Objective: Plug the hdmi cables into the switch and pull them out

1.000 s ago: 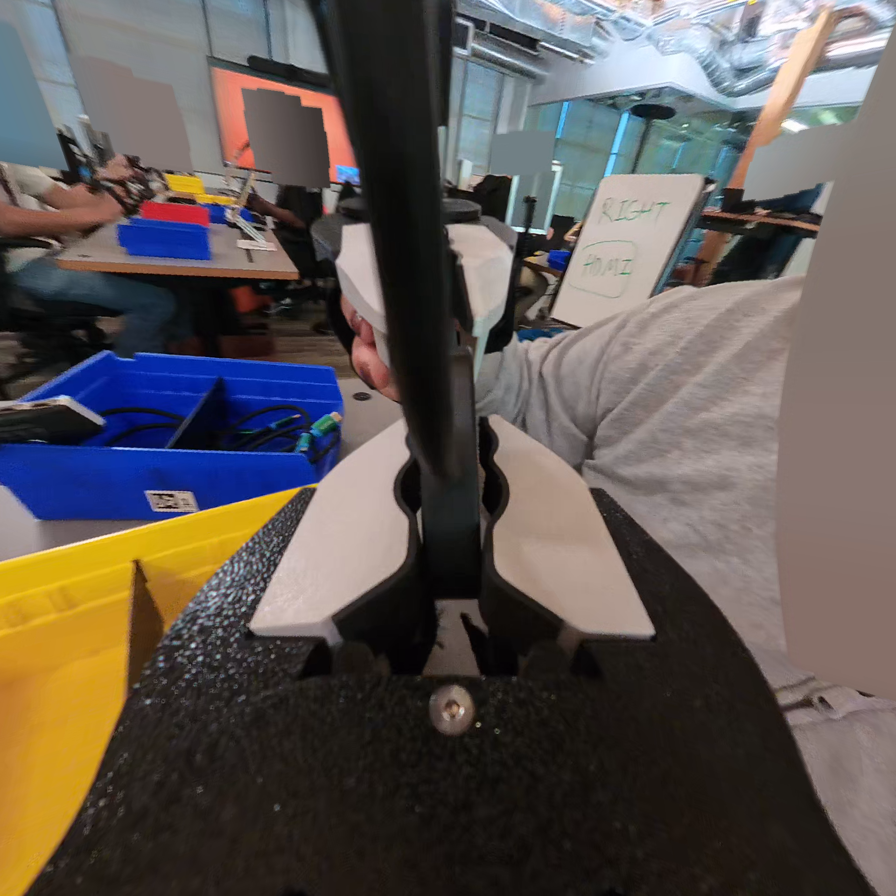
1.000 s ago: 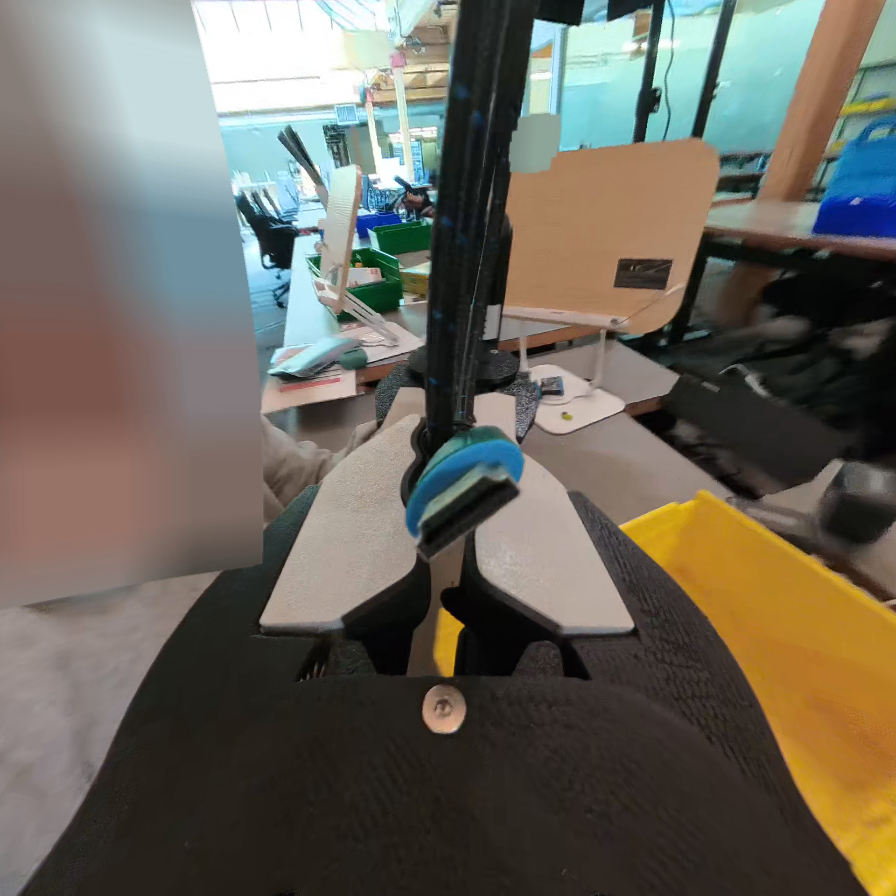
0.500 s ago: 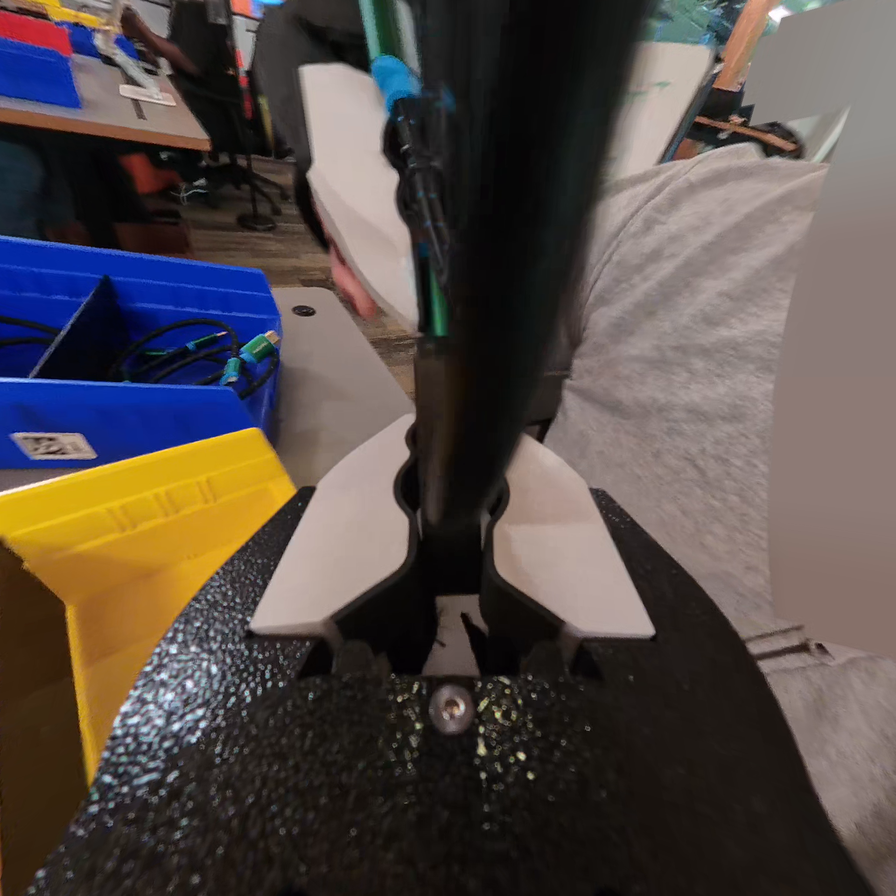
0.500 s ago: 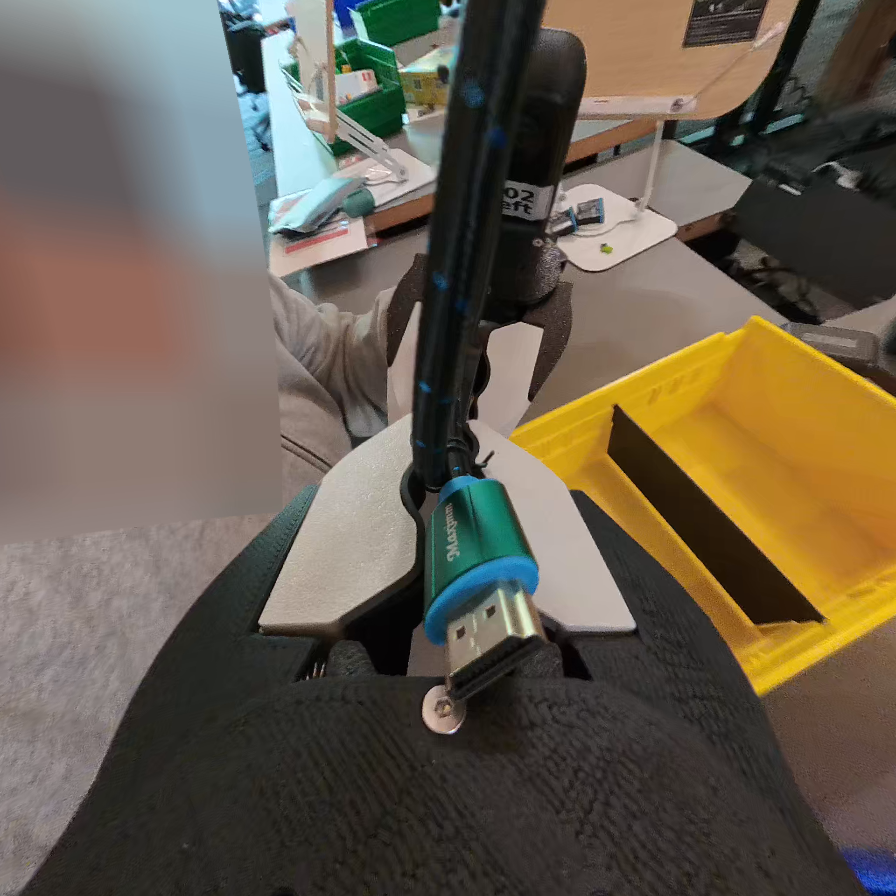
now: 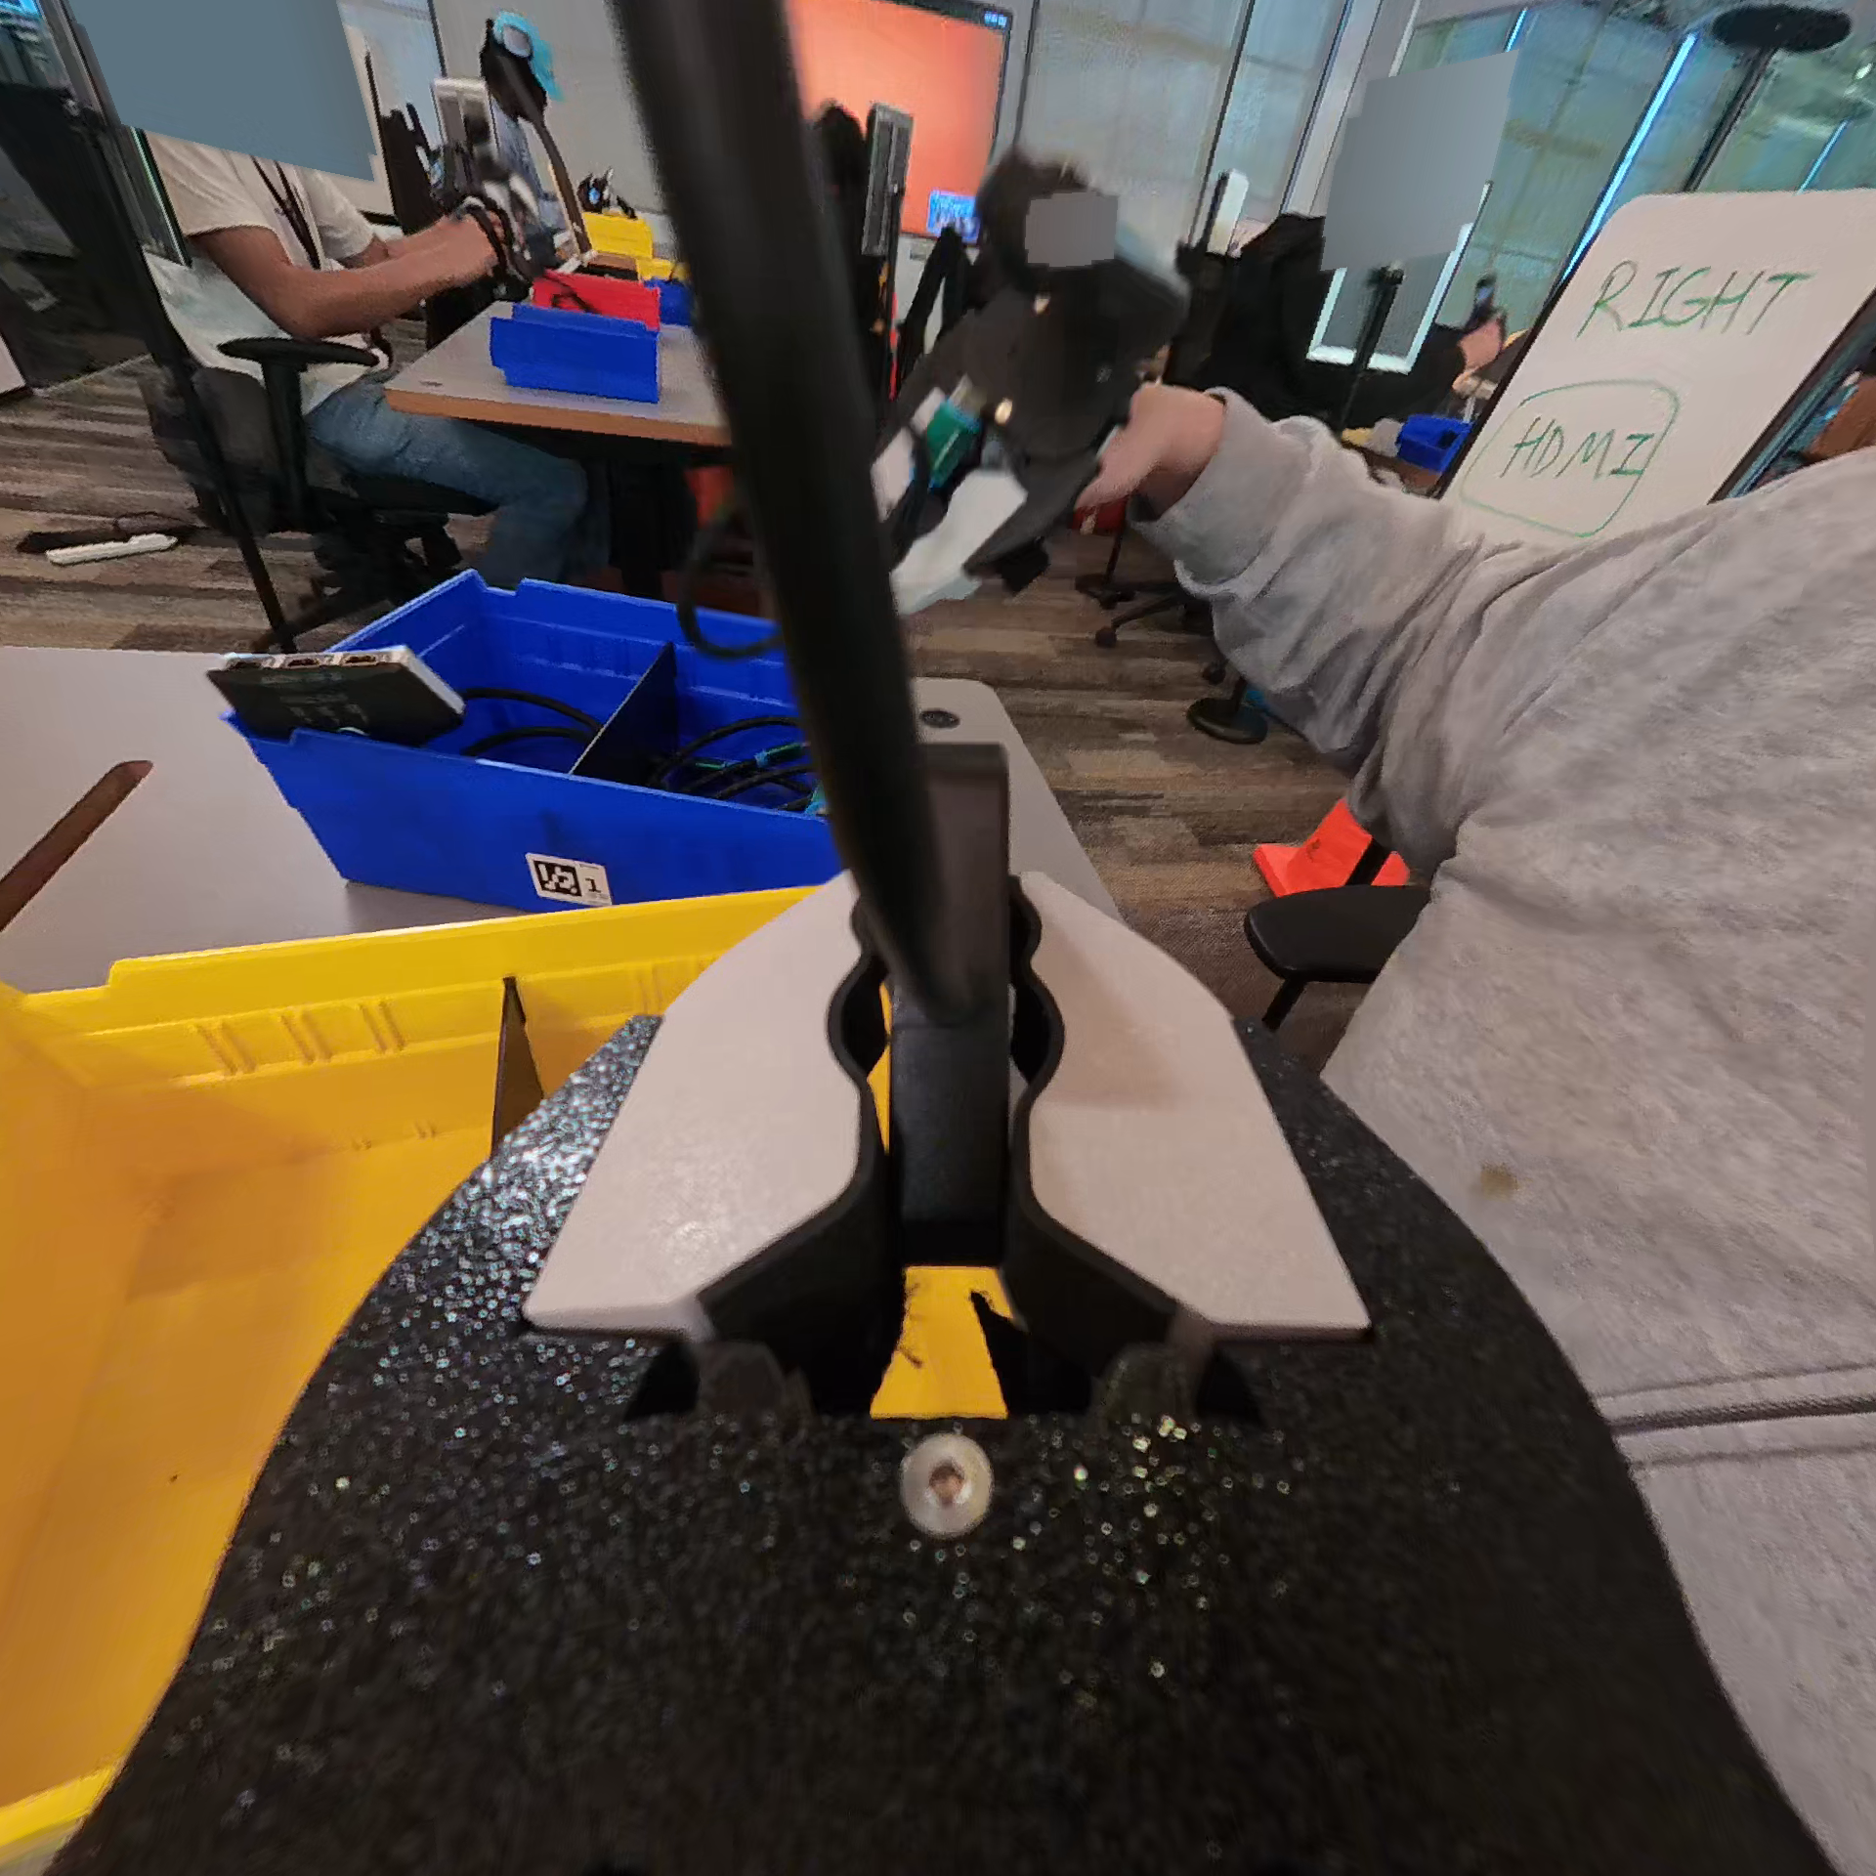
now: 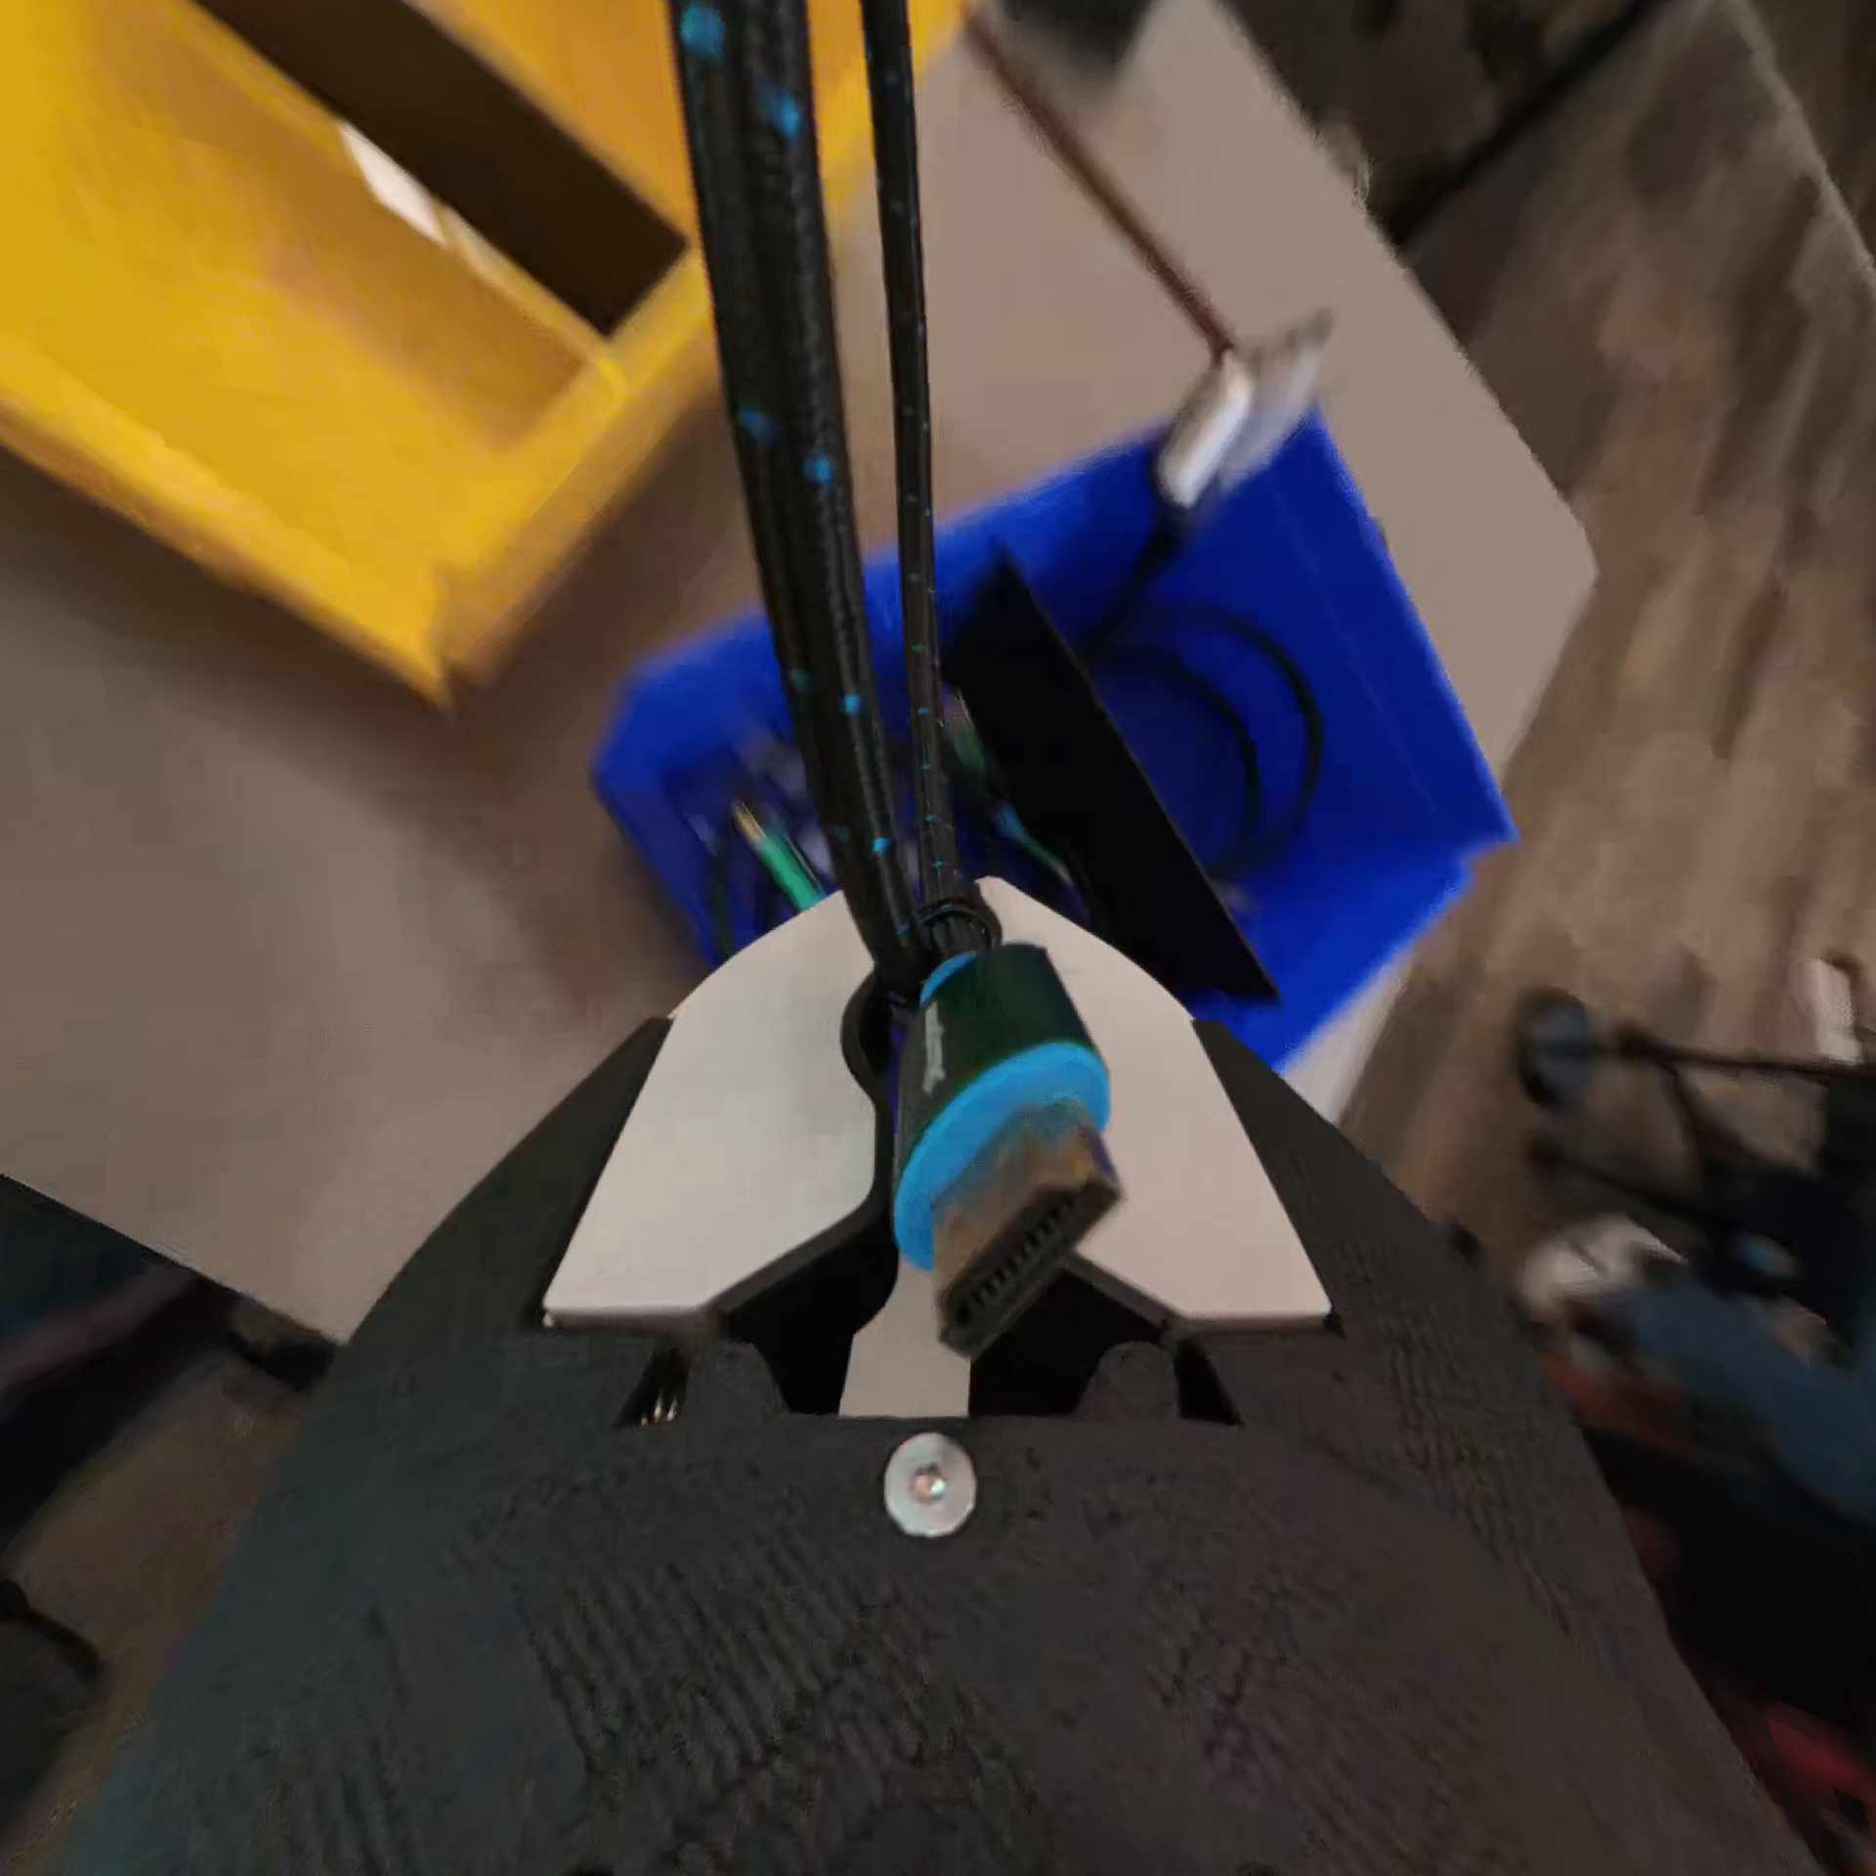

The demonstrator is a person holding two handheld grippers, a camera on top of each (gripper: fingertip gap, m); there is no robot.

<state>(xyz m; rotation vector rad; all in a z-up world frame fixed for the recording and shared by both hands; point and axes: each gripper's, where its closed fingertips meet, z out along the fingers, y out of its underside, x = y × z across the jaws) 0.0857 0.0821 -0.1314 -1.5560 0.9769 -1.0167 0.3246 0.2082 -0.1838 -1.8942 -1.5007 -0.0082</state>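
The left gripper point(image 5: 949, 914) is clamped on a black rectangular plug housing point(image 5: 959, 1015), its grey fingers point(image 5: 751, 1096) pressed against both sides of it, and a thick black cable point(image 5: 782, 406) rises from the housing up and to the left, out of the top of the view. A second ago the same housing stood between the same fingers; the grip has not changed. What has changed is the surroundings. The yellow plastic bin with a dark divider point(image 5: 254, 1066) now fills the space left of and beneath the jaws, showing through the slot behind them, and the blue plastic bin holding coiled black cables point(image 5: 487, 822) lies beyond it, ahead and to the left.

The right gripper point(image 6: 939, 929) is closed on a black braided cable with blue flecks point(image 6: 782, 406), just where it enters a green plug with a light blue collar point(image 6: 990, 1076). That plug points back toward the camera, lying over the right finger. A second ago this gripper faced level across the room, close in front of the left one; now it looks steeply down, with the blue bin point(image 6: 1320, 629) directly ahead of its fingertips and the yellow bin point(image 6: 305, 305) to their upper left. In the left view it has swung far ahead and to the right point(image 5: 954, 487), held out by a hand in a grey sleeve point(image 5: 1299, 528).
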